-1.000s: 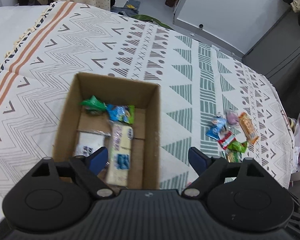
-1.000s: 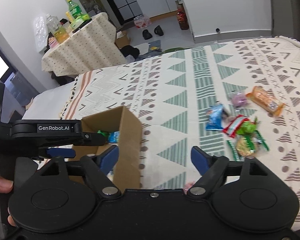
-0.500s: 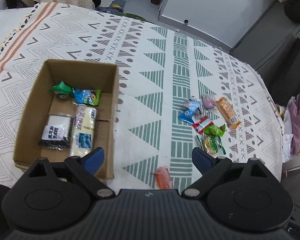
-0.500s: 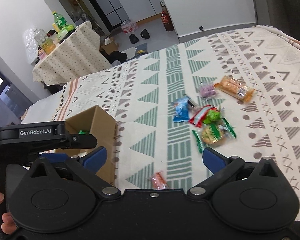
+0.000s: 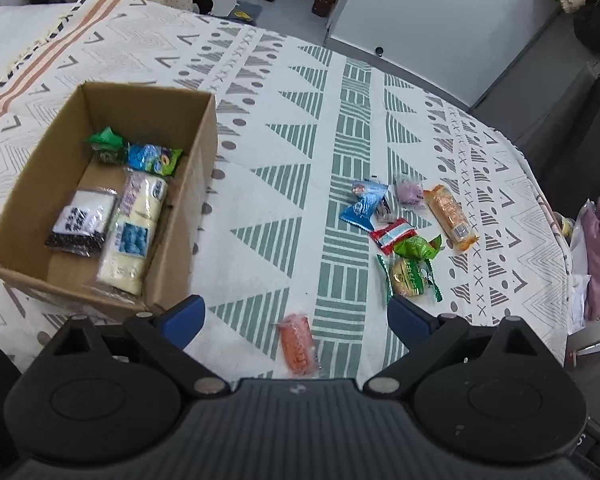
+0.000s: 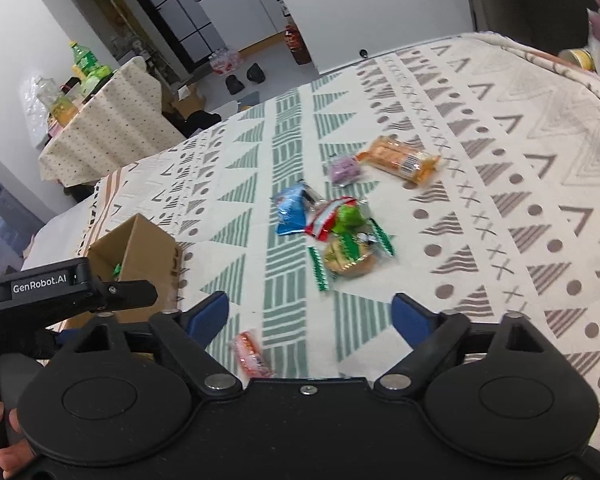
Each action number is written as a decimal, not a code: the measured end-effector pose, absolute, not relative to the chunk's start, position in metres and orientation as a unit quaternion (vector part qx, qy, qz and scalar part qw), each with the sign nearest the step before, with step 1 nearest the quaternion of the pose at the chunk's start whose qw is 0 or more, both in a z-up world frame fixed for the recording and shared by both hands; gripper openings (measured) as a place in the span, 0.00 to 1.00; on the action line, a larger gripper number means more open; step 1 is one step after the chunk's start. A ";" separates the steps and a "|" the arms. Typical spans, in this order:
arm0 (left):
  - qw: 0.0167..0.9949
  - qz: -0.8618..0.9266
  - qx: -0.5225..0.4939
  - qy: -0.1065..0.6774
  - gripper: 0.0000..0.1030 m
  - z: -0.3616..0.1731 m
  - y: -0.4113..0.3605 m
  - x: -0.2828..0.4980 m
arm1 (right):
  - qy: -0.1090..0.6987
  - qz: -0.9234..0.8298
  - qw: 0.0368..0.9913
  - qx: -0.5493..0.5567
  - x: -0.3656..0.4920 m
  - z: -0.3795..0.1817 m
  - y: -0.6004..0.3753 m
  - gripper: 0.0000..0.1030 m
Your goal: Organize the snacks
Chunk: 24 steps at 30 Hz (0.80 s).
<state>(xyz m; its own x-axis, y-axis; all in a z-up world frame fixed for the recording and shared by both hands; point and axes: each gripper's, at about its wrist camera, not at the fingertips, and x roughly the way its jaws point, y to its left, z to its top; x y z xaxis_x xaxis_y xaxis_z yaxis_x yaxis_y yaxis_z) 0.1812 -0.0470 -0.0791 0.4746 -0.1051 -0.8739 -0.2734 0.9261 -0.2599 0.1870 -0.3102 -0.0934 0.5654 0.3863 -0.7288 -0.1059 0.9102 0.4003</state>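
On the patterned cloth [image 5: 284, 168], the cardboard box [image 5: 180, 216] sits to my left with four packets already in it, while the loose snacks lie in a cluster [image 6: 340, 232] ahead of the right side; one small orange packet [image 5: 299, 344] lies apart, close under both tools. My left gripper [image 5: 296, 314] and right gripper [image 6: 310, 314] both stand wide and empty. I judge the lone orange packet the easiest next pick: I would lower the right gripper straight over it, set the fingers across its narrow width, press lightly into the cloth, and close slowly so the slick wrapper does not squirt out.
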 end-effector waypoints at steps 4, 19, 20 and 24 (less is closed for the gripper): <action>0.829 0.061 -0.198 0.519 0.92 -0.093 -0.052 0.181 | 0.446 0.147 0.867 0.168 0.186 -0.104 -0.320 0.77; 0.792 0.078 -0.225 0.562 0.58 -0.159 -0.074 0.189 | 0.450 0.164 0.858 0.185 0.199 -0.137 -0.334 0.77; 0.789 0.079 -0.226 0.566 0.58 -0.163 -0.076 0.190 | 0.453 0.164 0.857 0.184 0.201 -0.139 -0.334 0.77; 0.780 0.082 -0.221 0.580 0.58 -0.180 -0.080 0.198 | 0.463 0.165 0.851 0.183 0.210 -0.146 -0.334 0.77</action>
